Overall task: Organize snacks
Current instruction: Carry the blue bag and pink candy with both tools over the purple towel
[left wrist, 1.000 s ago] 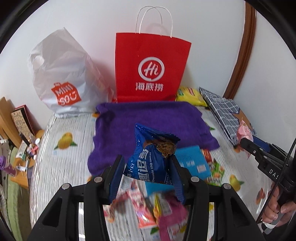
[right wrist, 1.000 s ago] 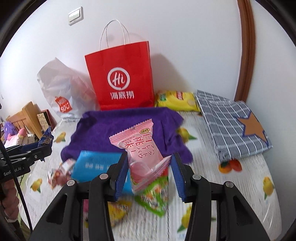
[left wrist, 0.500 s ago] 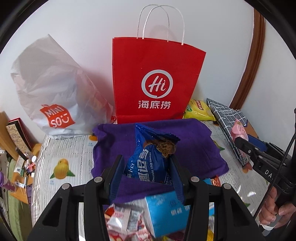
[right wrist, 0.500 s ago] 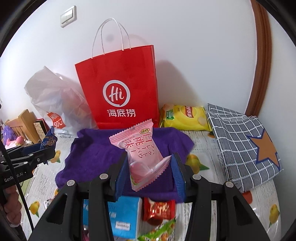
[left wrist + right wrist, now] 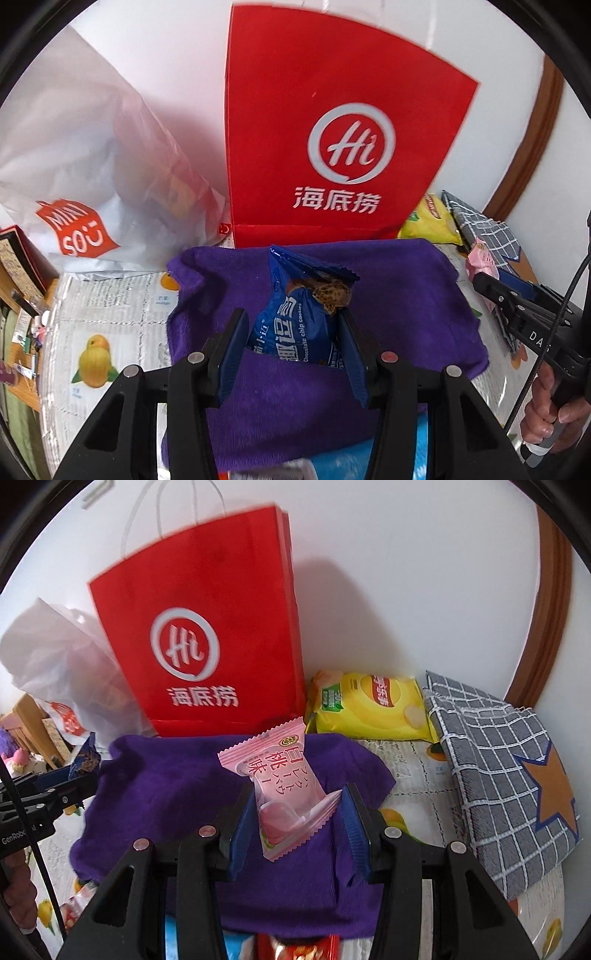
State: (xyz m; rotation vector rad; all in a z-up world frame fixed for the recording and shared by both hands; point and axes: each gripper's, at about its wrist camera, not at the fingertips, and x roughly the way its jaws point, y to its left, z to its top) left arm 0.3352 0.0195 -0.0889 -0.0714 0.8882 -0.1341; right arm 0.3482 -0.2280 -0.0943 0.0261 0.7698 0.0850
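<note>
My left gripper [image 5: 291,332] is shut on a blue chocolate chip cookie packet [image 5: 301,317], held above the purple towel [image 5: 399,295]. My right gripper [image 5: 295,812] is shut on a pink peach-flavour snack packet [image 5: 280,782], also over the purple towel [image 5: 177,786]. In the left wrist view the right gripper [image 5: 491,288] shows at the right edge with the pink packet [image 5: 480,260]. The right wrist view has the left gripper [image 5: 70,779] at its left edge, holding the blue packet [image 5: 86,757].
A red paper bag [image 5: 332,147] stands against the wall behind the towel, with a white plastic shopping bag [image 5: 85,158] to its left. A yellow chip bag [image 5: 369,705] and a grey checked cloth with a star [image 5: 506,775] lie to the right. More snack packets [image 5: 299,949] sit near the bottom edge.
Both grippers have moved forward over the purple towel toward the red bag, each still holding its packet. The loose snack pile has slipped down out of view.
</note>
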